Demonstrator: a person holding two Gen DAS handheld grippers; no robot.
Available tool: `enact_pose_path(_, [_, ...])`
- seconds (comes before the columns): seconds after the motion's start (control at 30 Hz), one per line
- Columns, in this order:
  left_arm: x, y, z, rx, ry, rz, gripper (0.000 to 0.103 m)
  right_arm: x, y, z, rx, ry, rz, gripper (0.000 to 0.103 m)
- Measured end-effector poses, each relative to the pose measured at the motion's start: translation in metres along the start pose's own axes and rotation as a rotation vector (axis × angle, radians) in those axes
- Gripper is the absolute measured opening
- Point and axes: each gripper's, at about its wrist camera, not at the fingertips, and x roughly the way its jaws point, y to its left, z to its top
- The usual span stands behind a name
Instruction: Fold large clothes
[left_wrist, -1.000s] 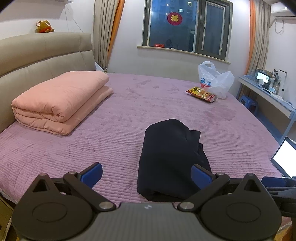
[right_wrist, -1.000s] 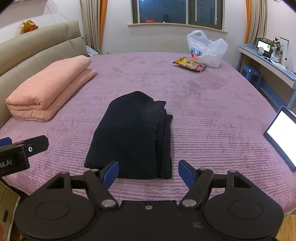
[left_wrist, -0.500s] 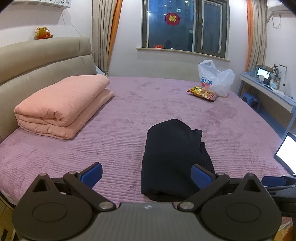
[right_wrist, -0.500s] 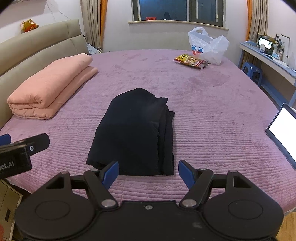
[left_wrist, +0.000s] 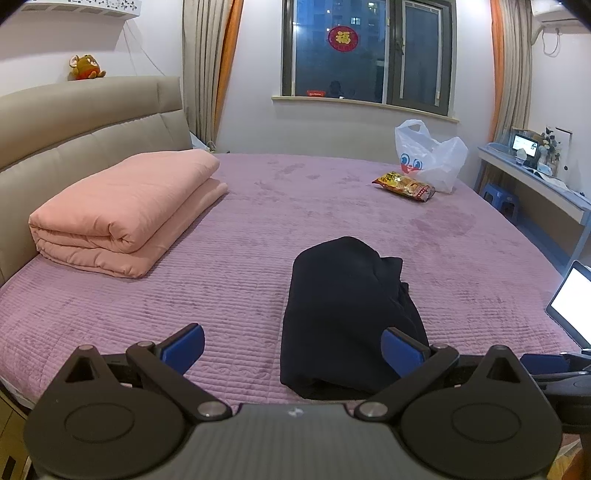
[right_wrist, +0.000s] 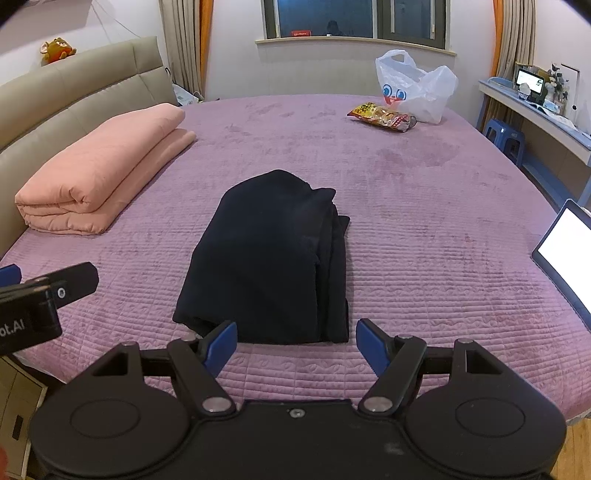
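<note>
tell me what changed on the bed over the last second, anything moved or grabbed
Nothing was taken hold of or let go. The folded dark navy garment lies in the same place on the purple quilted bed cover, and the folded pink duvet has not moved. Left gripper and right gripper stay open and empty.

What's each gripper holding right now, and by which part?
Nothing. The left gripper and right gripper both have open, empty jaws; the folded dark garment lies free on the bed.

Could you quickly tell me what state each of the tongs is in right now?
Left tongs: open, holding nothing.
Right tongs: open, holding nothing.
</note>
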Motion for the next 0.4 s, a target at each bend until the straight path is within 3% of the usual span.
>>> enact_pose_path(0.23, [-0.0003,0.0026,-0.0012,-0.006,0.0,0.0,0.103,0.0001,0.0002,-0.0006,0.0,0.001,0.0,0.084])
enact_pose_path(0.4, [-0.0066,-0.0014,-0.0061,0.036,-0.053,0.02,0.102,0.0004,0.0009,-0.0023,0.001,0.001,0.001,0.084])
